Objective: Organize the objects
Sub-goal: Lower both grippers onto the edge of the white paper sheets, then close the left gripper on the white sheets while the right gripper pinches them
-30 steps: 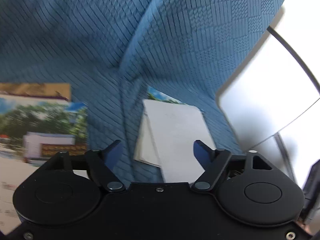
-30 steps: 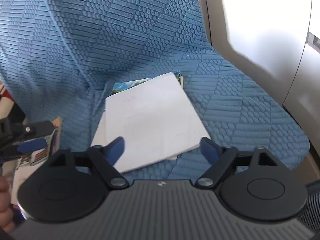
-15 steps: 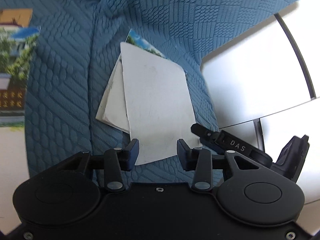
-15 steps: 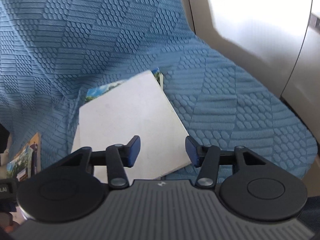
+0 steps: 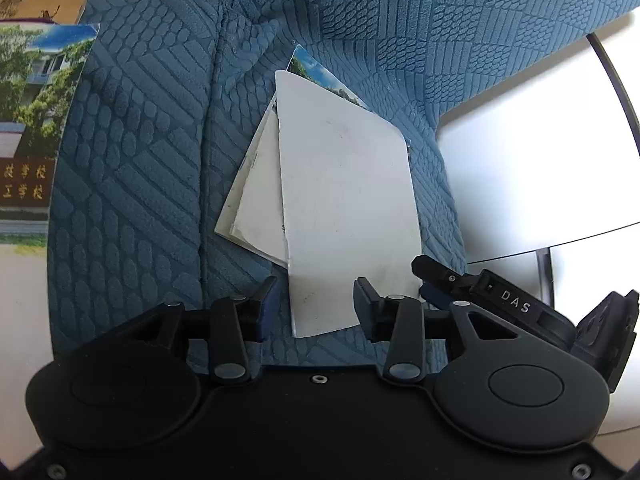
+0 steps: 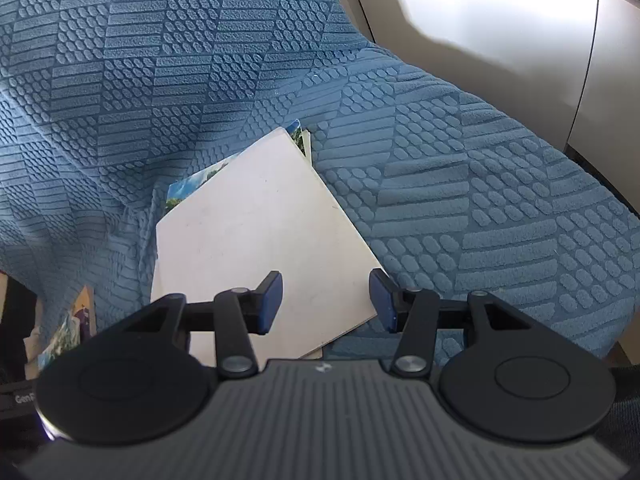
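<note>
Nearest in the left wrist view, the left gripper (image 5: 315, 304) hangs with its jaws apart and nothing between them, the near corner of the white booklet (image 5: 346, 204) lying just below the gap. In the right wrist view the right gripper (image 6: 326, 304) is likewise spread and empty, poised over the booklet's near edge, with one pad (image 6: 269, 305) above the white cover.

The booklet lies flat on the blue sofa cover (image 5: 132, 160), on top of a loose, fanned pile of thinner sheets (image 5: 256, 204); a photo print (image 5: 320, 74) peeks out at the far corner. These look light, thin and bendy, with a smooth cover that could slide out of a shallow pinch. Lying flat on soft cloth, they offer little edge to get under; the near corner that overhangs the pile seems the best place to take hold, and a one-corner lift will likely let the page droop and the sheets beneath shift.

Farther left, another printed brochure (image 5: 36, 120) is cut off by the frame. How many sheets sit under the booklet cannot be told, and the bright white surface (image 5: 532, 168) beyond the sofa is washed out
</note>
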### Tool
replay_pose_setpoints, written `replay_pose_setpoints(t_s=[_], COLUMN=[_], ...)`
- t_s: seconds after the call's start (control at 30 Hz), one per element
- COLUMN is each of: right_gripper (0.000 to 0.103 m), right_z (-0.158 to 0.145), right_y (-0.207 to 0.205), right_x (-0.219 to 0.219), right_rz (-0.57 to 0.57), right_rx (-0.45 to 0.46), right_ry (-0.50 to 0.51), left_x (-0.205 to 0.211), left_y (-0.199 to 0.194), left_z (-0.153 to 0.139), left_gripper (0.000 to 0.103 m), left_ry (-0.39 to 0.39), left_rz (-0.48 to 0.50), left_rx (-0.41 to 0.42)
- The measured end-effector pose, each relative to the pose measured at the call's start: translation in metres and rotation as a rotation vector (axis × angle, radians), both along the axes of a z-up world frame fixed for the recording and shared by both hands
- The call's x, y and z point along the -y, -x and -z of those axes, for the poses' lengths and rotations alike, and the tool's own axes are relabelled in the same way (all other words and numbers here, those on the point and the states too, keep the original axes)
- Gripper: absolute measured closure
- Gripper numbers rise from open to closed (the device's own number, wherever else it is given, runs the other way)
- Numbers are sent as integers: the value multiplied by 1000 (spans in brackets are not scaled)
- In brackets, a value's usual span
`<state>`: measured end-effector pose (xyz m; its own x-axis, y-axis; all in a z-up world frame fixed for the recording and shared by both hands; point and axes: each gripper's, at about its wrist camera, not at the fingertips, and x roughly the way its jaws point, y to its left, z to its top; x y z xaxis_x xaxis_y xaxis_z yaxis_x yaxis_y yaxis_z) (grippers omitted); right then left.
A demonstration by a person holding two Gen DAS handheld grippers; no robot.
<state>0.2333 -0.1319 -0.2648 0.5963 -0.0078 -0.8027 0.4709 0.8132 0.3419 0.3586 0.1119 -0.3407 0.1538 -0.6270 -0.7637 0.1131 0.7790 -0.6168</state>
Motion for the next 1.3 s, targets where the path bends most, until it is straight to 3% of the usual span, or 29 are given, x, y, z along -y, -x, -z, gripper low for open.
replay_pose_setpoints(t_s=[0.1, 0.27, 0.43, 0.73, 0.8, 0.87, 1.07, 1.2, 1.3], right_gripper=[52, 52, 52, 52, 52, 52, 52, 51, 51], right_z=[0, 0, 0, 5, 5, 6, 9, 8, 11], right_y=[0, 1, 3, 10, 12, 14, 20, 27, 36], right_x=[0, -2, -1, 14, 15, 15, 9, 10, 11], right_rz=[3, -1, 7, 68, 74, 73, 61, 70, 68], right_rx=[1, 7, 17, 68, 85, 104, 134, 165, 187], right_ry=[0, 11, 1, -186, -239, -292, -415, -491, -616], left_x=[3, 3, -4, -21, -19, -16, -9, -9, -9], left_y=[-4, -10, -12, -15, -13, -11, -4, -5, -5], left_z=[4, 6, 10, -4, -1, 8, 29, 22, 16], left_gripper=[58, 42, 38, 40, 45, 60, 96, 97, 99], left_ry=[30, 94, 168, 383, 412, 418, 341, 353, 361], left_rz=[12, -6, -46, -103, -105, -109, -144, -150, -142], left_rx=[-47, -101, -150, -179, -202, -244, -288, -250, -225])
